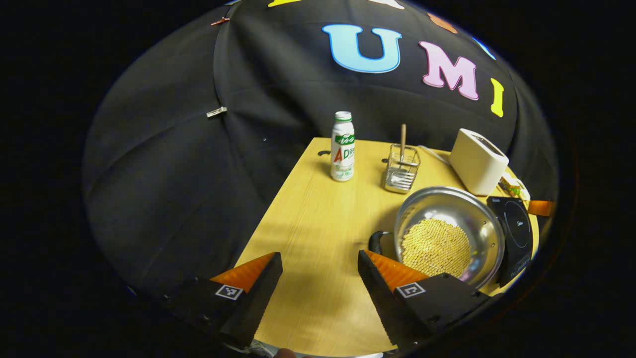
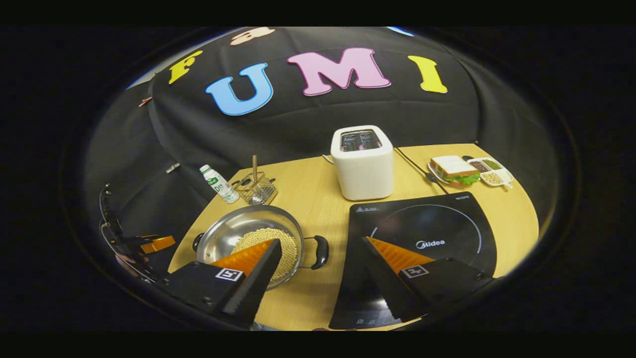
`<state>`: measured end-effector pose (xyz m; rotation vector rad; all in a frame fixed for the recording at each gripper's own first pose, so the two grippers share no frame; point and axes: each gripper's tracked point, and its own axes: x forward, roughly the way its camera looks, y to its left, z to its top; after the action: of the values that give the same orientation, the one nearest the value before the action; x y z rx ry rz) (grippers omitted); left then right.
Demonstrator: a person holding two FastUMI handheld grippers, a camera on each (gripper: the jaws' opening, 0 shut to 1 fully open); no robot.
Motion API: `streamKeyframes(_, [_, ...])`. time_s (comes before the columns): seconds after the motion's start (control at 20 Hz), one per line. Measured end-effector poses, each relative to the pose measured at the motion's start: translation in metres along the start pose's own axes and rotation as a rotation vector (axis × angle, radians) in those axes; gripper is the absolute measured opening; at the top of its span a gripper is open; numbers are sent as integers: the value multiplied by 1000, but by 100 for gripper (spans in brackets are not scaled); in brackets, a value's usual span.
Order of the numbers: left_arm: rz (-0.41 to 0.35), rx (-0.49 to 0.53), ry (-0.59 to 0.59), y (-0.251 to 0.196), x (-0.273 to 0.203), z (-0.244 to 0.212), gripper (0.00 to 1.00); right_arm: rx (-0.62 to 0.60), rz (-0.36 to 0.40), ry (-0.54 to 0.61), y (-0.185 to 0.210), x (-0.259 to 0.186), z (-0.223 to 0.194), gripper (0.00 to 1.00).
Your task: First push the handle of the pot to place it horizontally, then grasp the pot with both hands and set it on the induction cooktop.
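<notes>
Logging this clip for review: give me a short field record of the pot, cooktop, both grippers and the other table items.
pot: on the table, left of the cooktop, holds pale beans
pot handles: one toward the cooktop, one opposite
cooktop: bare, in front of the toaster
left gripper: open, above the table, beside the pot
right gripper: open, above the pot's near handle
others: bottle, wire rack, sandwich plate

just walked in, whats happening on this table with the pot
A person holds two grippers over a wooden table. Both the left gripper and right gripper are open, holding nothing. The steel pot of beans sits beside the induction cooktop, not yet on it.
</notes>
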<state>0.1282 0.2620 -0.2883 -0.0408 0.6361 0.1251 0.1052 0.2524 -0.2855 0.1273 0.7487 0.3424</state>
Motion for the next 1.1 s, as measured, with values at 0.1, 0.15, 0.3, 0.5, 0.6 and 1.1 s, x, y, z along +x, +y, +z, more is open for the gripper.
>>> streamKeyframes(0.1, [-21,13,-45,-12,11,12,96,-19,8,21,4,20,-10,99])
streamKeyframes(0.15, [-35,19,-49,-19,17,15,96,-23,14,38,6,27,-16,99])
streamKeyframes(0.3, [-96,15,-45,-44,39,17,96,-41,13,67,9,53,-28,99])
streamKeyframes(0.5, [-139,-68,-12,-60,68,5,96,-35,0,83,9,78,-37,99])
streamKeyframes(0.6, [-168,-102,24,-65,79,-7,98,-18,-1,97,9,86,-42,99])
streamKeyframes(1.1, [-258,-185,122,-93,111,-34,93,-35,2,118,22,106,-64,96])
